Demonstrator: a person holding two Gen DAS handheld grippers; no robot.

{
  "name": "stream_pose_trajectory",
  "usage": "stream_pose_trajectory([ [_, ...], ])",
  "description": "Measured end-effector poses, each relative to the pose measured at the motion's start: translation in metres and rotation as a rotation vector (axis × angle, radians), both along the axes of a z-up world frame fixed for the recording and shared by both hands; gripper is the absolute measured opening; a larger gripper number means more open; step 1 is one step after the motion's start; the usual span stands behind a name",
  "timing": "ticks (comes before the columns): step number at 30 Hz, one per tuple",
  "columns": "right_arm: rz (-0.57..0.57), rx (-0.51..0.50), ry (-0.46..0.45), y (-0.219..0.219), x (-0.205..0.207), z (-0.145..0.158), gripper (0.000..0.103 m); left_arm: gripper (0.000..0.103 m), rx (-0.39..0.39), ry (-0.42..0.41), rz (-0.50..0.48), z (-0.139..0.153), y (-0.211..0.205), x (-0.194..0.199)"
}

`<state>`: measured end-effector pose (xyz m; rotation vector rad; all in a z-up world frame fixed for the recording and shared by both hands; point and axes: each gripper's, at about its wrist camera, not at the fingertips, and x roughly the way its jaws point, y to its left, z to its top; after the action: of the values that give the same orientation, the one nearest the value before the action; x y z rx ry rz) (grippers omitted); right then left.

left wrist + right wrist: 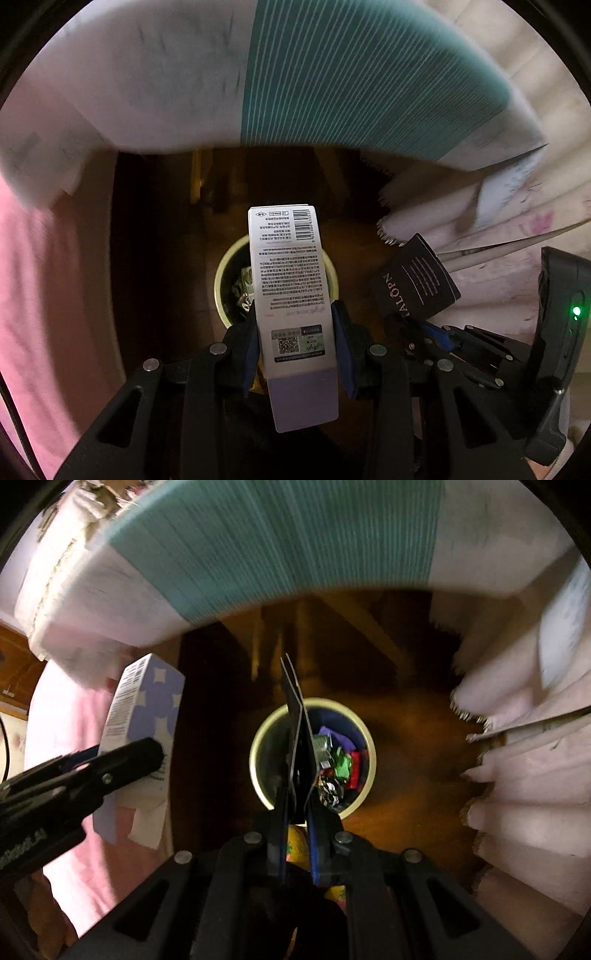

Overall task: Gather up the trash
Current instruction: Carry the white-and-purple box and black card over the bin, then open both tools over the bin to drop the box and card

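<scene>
My left gripper [294, 317] is shut on a tall white and lilac carton [290, 280] with printed text and a barcode, held above a round bin with a pale yellow rim [220, 273]. My right gripper [297, 794] is shut on a flat black box [297, 738], seen edge-on, held over the same bin's rim [258, 746]. The bin holds several crumpled wrappers [334, 764]. The black box [415, 280] and right gripper [436, 332] also show at the right of the left wrist view. The carton [142, 720] and left gripper [122, 764] show at the left of the right wrist view.
The bin stands on a dark brown wooden floor [406, 746]. A white and teal striped cloth [332, 74] hangs over a table edge above. Pink fabric [44, 295] lies to the left, pale fringed fabric [524, 757] to the right.
</scene>
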<state>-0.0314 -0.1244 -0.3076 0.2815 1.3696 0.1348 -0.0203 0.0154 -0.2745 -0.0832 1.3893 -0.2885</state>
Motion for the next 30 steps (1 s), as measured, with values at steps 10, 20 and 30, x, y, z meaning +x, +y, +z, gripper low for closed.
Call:
stream_pose_trajectory([
  [10, -0.020, 0.015, 0.060, 0.000, 0.019, -0.127, 0.009, 0.034, 0.048, 0.066, -0.016, -0.138, -0.011, 0.018],
  [20, -0.028, 0.034, 0.053, -0.006, 0.031, -0.204, 0.054, 0.094, 0.084, 0.138, 0.019, -0.223, 0.006, 0.043],
  [30, -0.092, -0.049, 0.044, -0.015, 0.023, -0.211, 0.054, 0.094, 0.117, 0.151, 0.020, -0.239, 0.020, 0.036],
])
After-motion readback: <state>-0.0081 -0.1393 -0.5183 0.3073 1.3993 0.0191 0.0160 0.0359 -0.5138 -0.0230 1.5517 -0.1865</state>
